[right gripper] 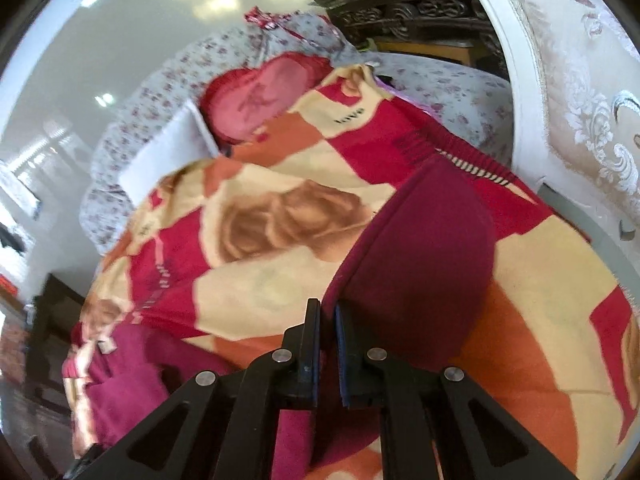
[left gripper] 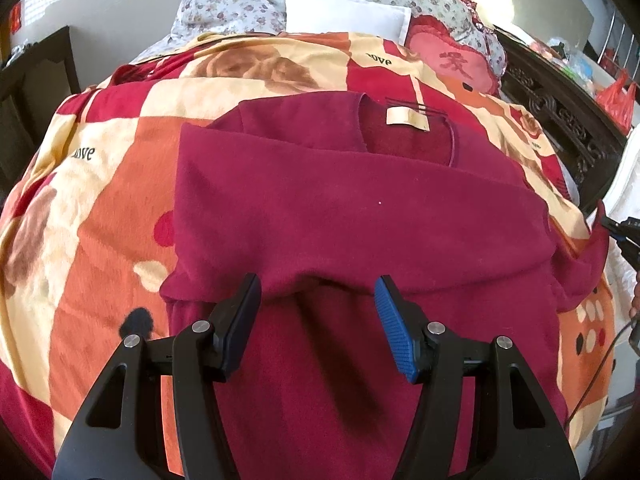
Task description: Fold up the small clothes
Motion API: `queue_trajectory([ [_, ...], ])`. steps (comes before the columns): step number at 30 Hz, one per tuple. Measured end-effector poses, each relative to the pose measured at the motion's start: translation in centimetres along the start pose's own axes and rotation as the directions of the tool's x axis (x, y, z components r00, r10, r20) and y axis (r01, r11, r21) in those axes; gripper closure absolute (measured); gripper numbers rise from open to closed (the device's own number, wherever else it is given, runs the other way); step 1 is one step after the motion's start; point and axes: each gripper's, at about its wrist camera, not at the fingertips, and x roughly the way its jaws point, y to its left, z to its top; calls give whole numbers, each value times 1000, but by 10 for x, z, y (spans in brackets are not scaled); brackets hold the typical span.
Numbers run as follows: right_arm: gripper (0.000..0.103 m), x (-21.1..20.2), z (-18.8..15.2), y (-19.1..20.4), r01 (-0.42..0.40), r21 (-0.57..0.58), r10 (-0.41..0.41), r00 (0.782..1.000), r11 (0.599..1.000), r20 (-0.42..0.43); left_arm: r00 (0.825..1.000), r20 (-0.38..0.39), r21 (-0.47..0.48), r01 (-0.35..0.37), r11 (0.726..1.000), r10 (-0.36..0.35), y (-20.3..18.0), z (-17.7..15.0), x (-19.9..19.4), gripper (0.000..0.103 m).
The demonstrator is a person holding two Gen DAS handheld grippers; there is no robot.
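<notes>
A dark red sweater (left gripper: 340, 208) lies on a bed blanket, neck and cream label (left gripper: 408, 119) away from me, its lower part folded up over the body. My left gripper (left gripper: 318, 290) is open just above the fold's near edge, touching nothing. My right gripper (right gripper: 327, 312) is shut on an edge of the sweater (right gripper: 420, 248), which rises from between its pads. The right gripper's tip also shows at the right edge of the left wrist view (left gripper: 618, 230), pinching the sweater's right corner.
The blanket (left gripper: 100, 184) is orange, cream and red with rose prints. A white pillow (left gripper: 344, 10), a pink heart cushion (left gripper: 456, 62) and a floral quilt (left gripper: 224, 0) lie at the far end. A dark carved frame (left gripper: 560, 120) and padded headboard (right gripper: 580, 92) stand at the right.
</notes>
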Motion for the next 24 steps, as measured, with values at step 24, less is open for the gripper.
queue_trajectory([
  [24, 96, -28, -107, 223, -521, -391, 452, 853, 758, -261, 997, 61, -144, 63, 988, -54, 32, 0, -28, 44],
])
